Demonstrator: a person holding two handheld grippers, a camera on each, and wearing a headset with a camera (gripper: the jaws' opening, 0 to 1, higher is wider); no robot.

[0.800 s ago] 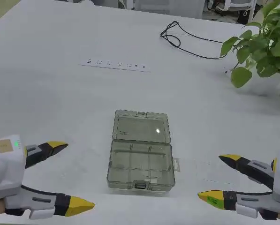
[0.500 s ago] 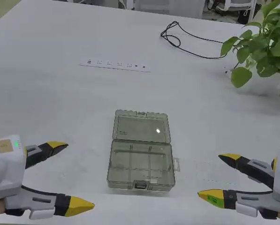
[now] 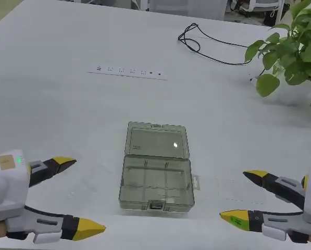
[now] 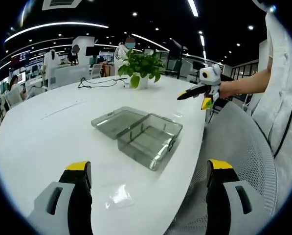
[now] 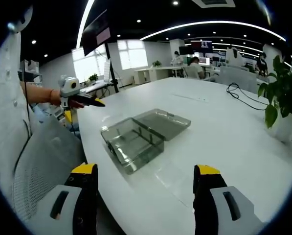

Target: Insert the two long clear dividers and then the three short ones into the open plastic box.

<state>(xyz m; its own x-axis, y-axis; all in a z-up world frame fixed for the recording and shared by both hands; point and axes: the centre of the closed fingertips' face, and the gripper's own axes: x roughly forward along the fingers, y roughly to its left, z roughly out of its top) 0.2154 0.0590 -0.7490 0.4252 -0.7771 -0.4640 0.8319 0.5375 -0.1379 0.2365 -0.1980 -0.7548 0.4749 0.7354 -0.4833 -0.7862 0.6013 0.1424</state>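
While left gripper (image 3: 88, 194) and right gripper (image 3: 233, 195) gape, box (image 3: 134, 202) (open) rests.

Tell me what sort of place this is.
Most likely an open-plan office. There is a large white table with a power strip and a potted plant. The right gripper view shows other desks under long ceiling light strips.

Open plastic box (image 3: 156, 179) sitting on white desk (image 3: 56, 109), lid (image 3: 157, 140) lying flat behind base. Left hand-held gripper (image 3: 89, 195) and right hand-held gripper (image 3: 232, 195) hovering either side of box, jaws spread, holding nothing. Faint clear pieces (image 3: 238, 190) lying right of box. Power strip (image 3: 128, 72), black cable (image 3: 212, 49) and plant (image 3: 290, 47) sitting beyond.
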